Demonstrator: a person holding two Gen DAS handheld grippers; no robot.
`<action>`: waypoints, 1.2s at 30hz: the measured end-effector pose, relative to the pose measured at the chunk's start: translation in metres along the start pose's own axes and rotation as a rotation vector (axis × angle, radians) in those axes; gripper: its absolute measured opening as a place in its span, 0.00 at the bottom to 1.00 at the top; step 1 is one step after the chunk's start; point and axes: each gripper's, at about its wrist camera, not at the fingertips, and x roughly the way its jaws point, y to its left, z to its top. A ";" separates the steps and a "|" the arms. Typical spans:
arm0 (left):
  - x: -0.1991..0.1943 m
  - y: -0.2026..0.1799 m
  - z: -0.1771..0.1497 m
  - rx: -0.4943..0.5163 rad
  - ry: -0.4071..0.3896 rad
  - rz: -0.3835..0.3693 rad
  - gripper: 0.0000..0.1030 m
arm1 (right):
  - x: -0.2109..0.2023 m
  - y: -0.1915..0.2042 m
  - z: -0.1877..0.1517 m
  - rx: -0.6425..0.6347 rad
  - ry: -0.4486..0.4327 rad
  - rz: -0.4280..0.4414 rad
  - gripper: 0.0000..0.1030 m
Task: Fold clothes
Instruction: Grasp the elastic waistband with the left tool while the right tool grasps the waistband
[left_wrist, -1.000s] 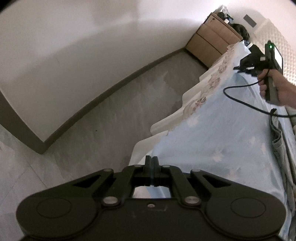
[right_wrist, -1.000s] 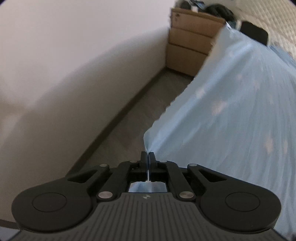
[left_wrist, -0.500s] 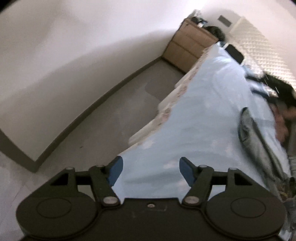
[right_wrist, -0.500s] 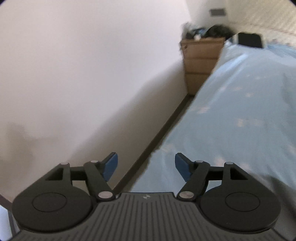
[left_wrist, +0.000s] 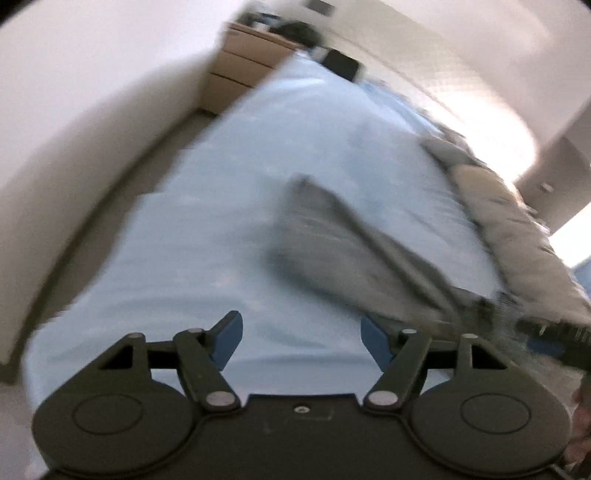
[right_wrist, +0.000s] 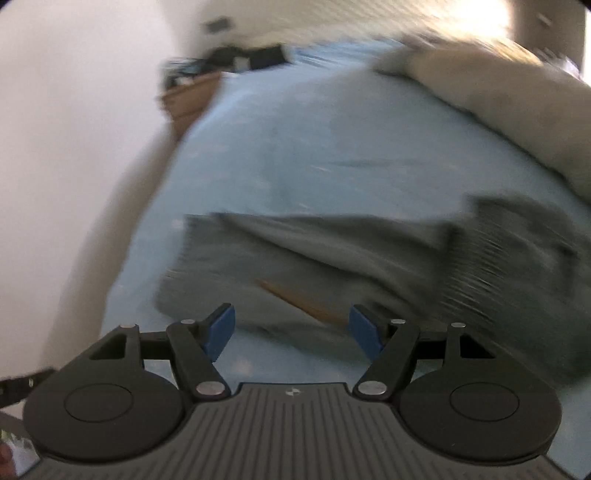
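Note:
A grey garment (right_wrist: 332, 273) lies spread on the light blue bed sheet (right_wrist: 295, 155), blurred by motion. It also shows in the left wrist view (left_wrist: 343, 240), to the right of centre. My right gripper (right_wrist: 291, 332) is open and empty, just short of the garment's near edge. My left gripper (left_wrist: 301, 341) is open and empty above the blue sheet (left_wrist: 207, 240), with the garment ahead and to its right.
A wooden dresser (left_wrist: 240, 77) stands by the wall at the bed's far end, also in the right wrist view (right_wrist: 188, 99). A beige blanket (right_wrist: 498, 107) is piled along the bed's right side. Grey floor (left_wrist: 122, 192) runs left of the bed.
Both grippers were shut on the blue sheet's edge, then opened and let it go. Both have since swung right over the bed, bringing the grey garment into view.

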 end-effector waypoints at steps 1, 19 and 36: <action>0.007 -0.018 0.006 0.015 0.022 -0.038 0.67 | -0.012 -0.013 -0.002 0.007 0.005 -0.040 0.69; 0.189 -0.234 -0.007 0.010 0.485 -0.287 0.84 | -0.051 -0.191 -0.016 0.368 -0.018 -0.241 0.69; 0.277 -0.254 -0.073 -0.398 0.407 -0.104 0.84 | 0.142 -0.224 0.196 -0.371 0.334 0.500 0.74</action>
